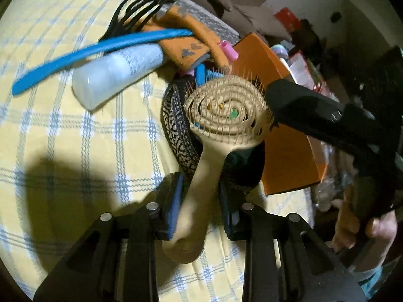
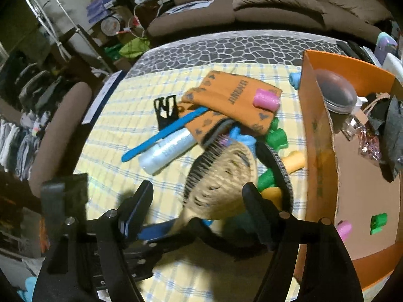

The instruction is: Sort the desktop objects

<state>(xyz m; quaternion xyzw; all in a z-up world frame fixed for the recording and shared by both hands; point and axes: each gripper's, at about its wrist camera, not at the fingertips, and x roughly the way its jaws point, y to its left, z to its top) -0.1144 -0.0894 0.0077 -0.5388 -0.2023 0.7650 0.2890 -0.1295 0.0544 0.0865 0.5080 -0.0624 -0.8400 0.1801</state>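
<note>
My left gripper (image 1: 199,201) has its blue-padded fingers (image 1: 175,201) pinching the handle of a beige plastic hairbrush with a spiral vented head and thin bristles (image 1: 221,112). The brush is lifted off the tabletop (image 1: 75,136), which is covered in a yellow cloth with blue checks, and its head tilts up toward the pile of things behind it. In the right wrist view the same brush (image 2: 221,176) sits directly between my right gripper's (image 2: 199,196) spread fingers (image 2: 137,206), which are not touching it; those jaws have narrowed slightly but remain wide apart.

Behind the brush lies a clutter: a white translucent cylindrical bottle (image 2: 166,151) lying on its side, a long blue plastic strip (image 2: 163,133) just beside it, a black plastic comb-like piece (image 2: 165,112), and a folded orange cloth with grey prints (image 2: 226,103) with a pink foam hair roller (image 2: 265,102) on top. Green (image 2: 277,137) and yellow foam rollers (image 2: 296,159) lie near the brush head, along with a black curved band (image 2: 279,166).

To the right stands an orange cardboard box (image 2: 317,130), its wall just beside the pile. Inside it I see a pink roller (image 2: 343,229) and a green roller (image 2: 377,222) on the floor, well apart from a round dark compact (image 2: 335,93) at the far end.
</note>
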